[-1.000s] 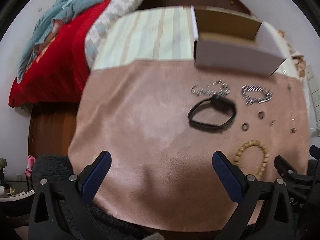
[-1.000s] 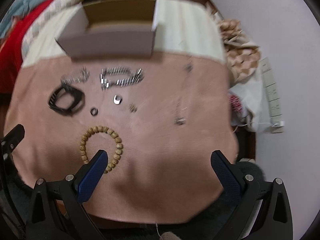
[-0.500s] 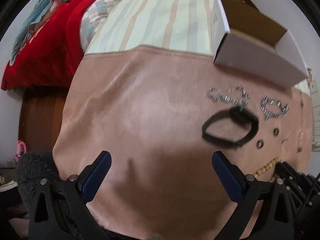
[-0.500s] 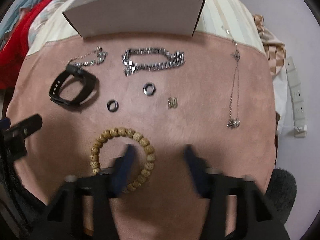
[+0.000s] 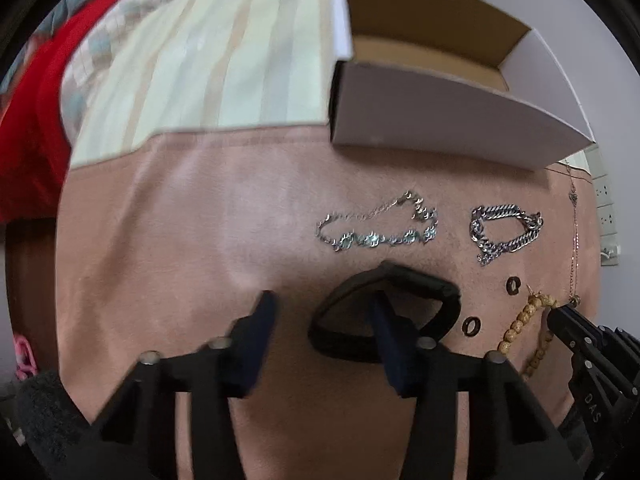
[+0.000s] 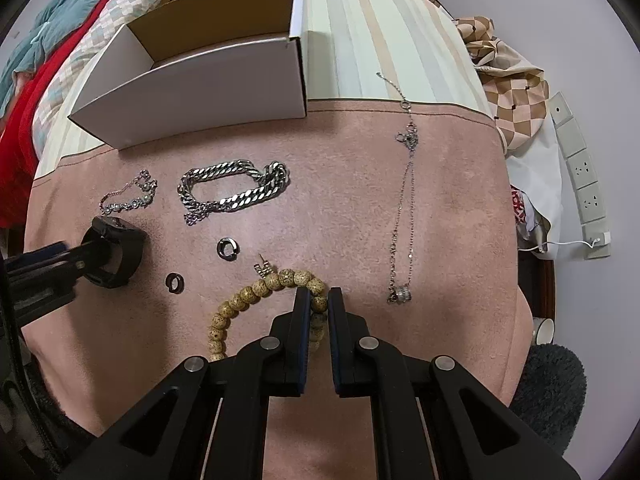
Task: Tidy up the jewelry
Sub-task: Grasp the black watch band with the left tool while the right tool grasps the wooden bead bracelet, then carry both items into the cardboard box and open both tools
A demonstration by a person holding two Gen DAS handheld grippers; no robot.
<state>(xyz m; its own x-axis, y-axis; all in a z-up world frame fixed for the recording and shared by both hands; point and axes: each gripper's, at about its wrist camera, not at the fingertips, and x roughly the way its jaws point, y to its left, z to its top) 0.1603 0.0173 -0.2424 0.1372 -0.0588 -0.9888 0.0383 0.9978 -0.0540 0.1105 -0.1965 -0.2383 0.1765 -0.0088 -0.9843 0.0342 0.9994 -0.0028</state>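
Observation:
A black wristband lies on the pink suede cloth. My left gripper points down over it with its jaws closing. One finger stands inside the loop, the other outside to the left, and the band's left side is between them but not pinched. My right gripper is shut on a bead of the wooden bead bracelet, which rests on the cloth. A heavy silver chain bracelet, a thin sparkly bracelet, two dark rings, a small earring and a thin necklace lie around. The open white box stands behind.
Striped fabric covers the table behind the pink cloth. A bed with a red blanket is at the left. Checked cloth and a power strip lie off the table's right edge, with a cup lower down.
Both grippers have come down closer to the cloth. The right jaws went from wide open to shut on the bead bracelet. The left jaws have narrowed around the black band's side.

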